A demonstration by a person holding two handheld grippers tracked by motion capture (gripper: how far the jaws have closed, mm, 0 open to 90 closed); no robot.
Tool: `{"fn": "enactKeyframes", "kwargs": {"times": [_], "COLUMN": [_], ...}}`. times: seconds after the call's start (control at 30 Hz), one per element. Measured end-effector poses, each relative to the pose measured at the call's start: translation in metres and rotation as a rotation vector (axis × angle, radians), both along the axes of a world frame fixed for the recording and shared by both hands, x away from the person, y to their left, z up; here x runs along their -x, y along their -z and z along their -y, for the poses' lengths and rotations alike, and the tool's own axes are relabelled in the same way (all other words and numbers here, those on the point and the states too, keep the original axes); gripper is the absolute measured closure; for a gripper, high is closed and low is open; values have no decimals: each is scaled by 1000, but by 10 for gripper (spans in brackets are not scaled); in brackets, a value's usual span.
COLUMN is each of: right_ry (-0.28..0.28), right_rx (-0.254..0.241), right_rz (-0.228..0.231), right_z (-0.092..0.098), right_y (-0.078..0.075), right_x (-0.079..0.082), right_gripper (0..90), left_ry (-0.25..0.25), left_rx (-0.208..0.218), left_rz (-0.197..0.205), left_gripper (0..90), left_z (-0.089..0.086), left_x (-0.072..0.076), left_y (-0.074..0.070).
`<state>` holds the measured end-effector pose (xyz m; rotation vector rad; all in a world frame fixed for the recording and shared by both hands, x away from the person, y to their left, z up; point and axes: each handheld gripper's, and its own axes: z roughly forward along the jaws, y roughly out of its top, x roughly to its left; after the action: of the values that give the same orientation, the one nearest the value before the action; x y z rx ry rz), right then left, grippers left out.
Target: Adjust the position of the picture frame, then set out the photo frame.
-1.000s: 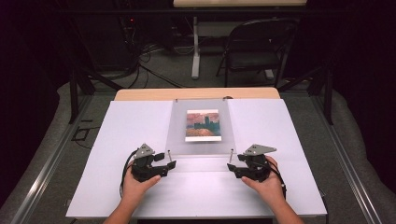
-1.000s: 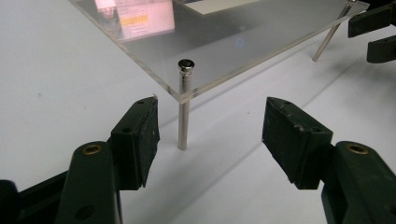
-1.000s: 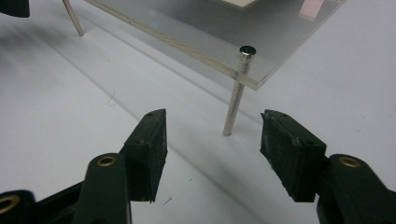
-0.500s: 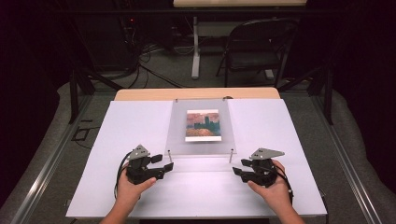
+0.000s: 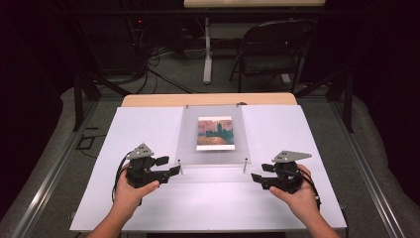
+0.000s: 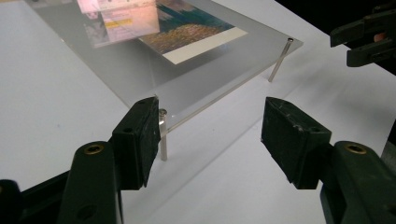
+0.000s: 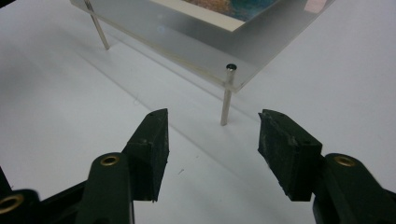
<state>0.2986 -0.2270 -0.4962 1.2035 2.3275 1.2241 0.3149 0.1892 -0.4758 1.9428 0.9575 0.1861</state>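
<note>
Clear acrylic panel (image 5: pixel 213 136) on thin metal standoff posts, lying mid-table with a printed picture (image 5: pixel 215 133) pressed inside it; white table sheet (image 5: pixel 148 124) beneath.

Left gripper (image 5: pixel 174 170) just off the panel's near-left corner, jaws spread wide, nothing between them; its own view puts the near-left post (image 6: pixel 162 135) just beside the left jaw.

Right gripper (image 5: pixel 255 177) just off the near-right corner; its jaws have just been opening and now stand wide and empty, near-right post (image 7: pixel 227 95) centred ahead of them.

I read this as the approach step (both claws lined up on the panel's near corners, no contact yet). Next move, I judge: ease both in level to the near edge and close together, keeping clear of the posts so the panel does not tip.
</note>
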Motion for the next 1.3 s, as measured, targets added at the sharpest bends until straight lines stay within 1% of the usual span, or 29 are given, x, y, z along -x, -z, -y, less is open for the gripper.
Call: {"fn": "enactKeyframes", "kwargs": {"times": [0.07, 0.13, 0.17, 0.3, 0.4, 0.47, 0.53, 0.6, 0.63, 0.7, 0.77, 0.8, 0.83, 0.93, 1.0, 1.03, 1.1, 1.2, 1.3], "right_ry": [2, 2, 3, 6, 17, 24, 30, 34, 33, 38, 42, 44, 43, 52, 62, 67, 74, 102, 130], "right_rx": [6, 14, 16, 30, 29, 30, 20, 14, 18, 28, 42, 48, 56, 67, 63, 53, 47, 47, 54], "right_rz": [6, 6, 5, 0, -9, -17, -29, -40, -45, -49, -47, -54, -50, -53, -59, -62, -77, -92, -103], "right_z": [2, 3, 4, 5, 5, 5, 4, 3, 2, 0, -2, -3, -4, -6, -7, -7, -8, -9, -12], "right_y": [-7, -11, -13, -17, -18, -20, -21, -22, -23, -24, -25, -27, -28, -36, -42, -45, -49, -54, -55], "right_x": [-2, -5, -7, -17, -26, -34, -41, -49, -54, -61, -71, -75, -81, -97, -110, -118, -128, -148, -165], "right_gripper": [423, 423, 423, 410, 403, 400, 399, 399, 399, 399, 399, 400, 400, 401, 402, 402, 401, 407, 422], "left_ry": [11, 7, 1, -19, -44, -60, -67, -79, -93, -100, -108, -115, -120, -126, -136, -138, -144, -155, -181], "left_rx": [9, 20, 11, 15, -2, 3, 5, 3, 4, 13, 16, 19, 10, 6, -9, -10, -8, -16, -35], "left_rz": [-5, -11, -14, -39, -37, -38, -52, -55, -59, -69, -76, -80, -86, -103, -94, -96, -101, -122, -146], "left_gripper": [381, 393, 397, 397, 393, 392, 391, 391, 390, 390, 390, 390, 391, 396, 399, 399, 399, 398, 399], "left_z": [0, 1, 1, 3, 4, 4, 5, 6, 7, 8, 9, 10, 11, 13, 15, 16, 17, 20, 22], "left_x": [-2, -4, -6, -17, -29, -37, -46, -54, -58, -65, -74, -79, -84, -100, -111, -115, -126, -142, -158], "left_y": [-2, -3, -3, -3, -4, -6, -7, -8, -8, -9, -11, -12, -15, -23, -30, -32, -36, -40, -39]}}
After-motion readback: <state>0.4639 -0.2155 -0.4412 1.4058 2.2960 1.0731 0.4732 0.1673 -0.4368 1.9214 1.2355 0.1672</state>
